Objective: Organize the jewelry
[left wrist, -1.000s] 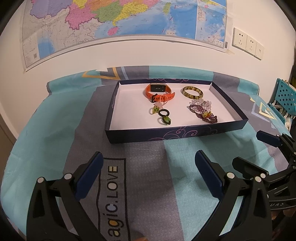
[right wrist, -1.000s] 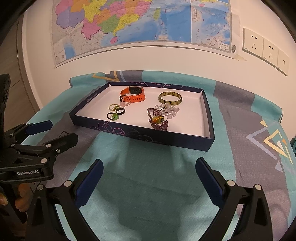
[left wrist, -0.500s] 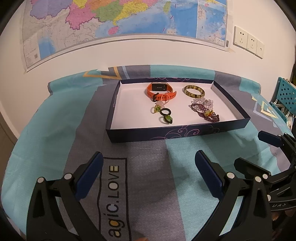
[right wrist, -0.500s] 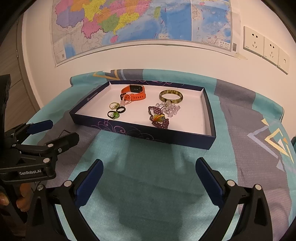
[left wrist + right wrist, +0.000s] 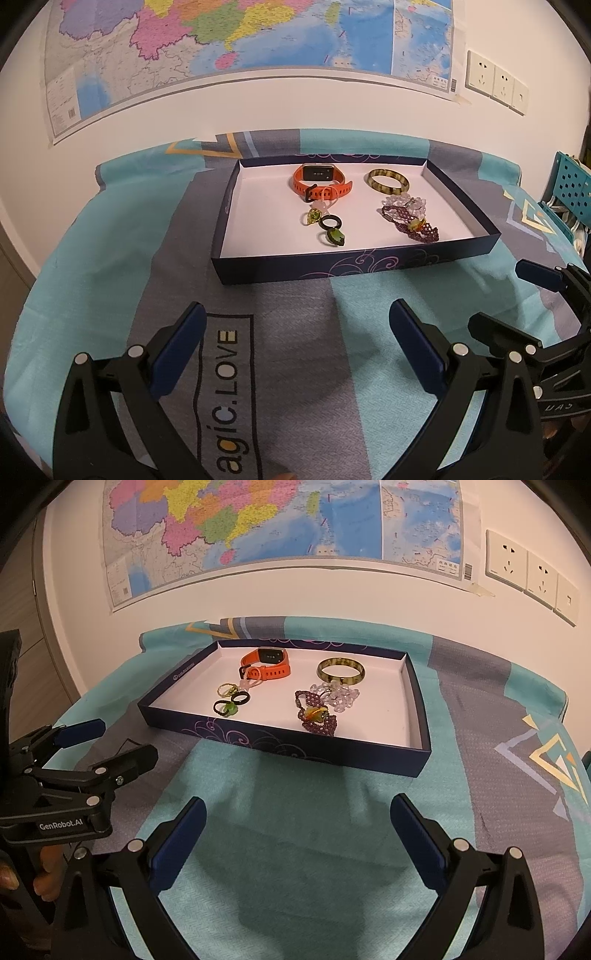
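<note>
presently we hold left gripper (image 5: 295,343) and right gripper (image 5: 297,834) agape, empty (short of the tray (image 5: 354,262)), jewelry sorted inside.

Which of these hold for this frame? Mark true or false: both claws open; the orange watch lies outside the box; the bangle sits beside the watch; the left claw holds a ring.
1. Both the left claw and the right claw are open. True.
2. The orange watch lies outside the box. False: it lies inside, near the far wall.
3. The bangle sits beside the watch. True.
4. The left claw holds a ring. False: it is empty, over the cloth.
</note>
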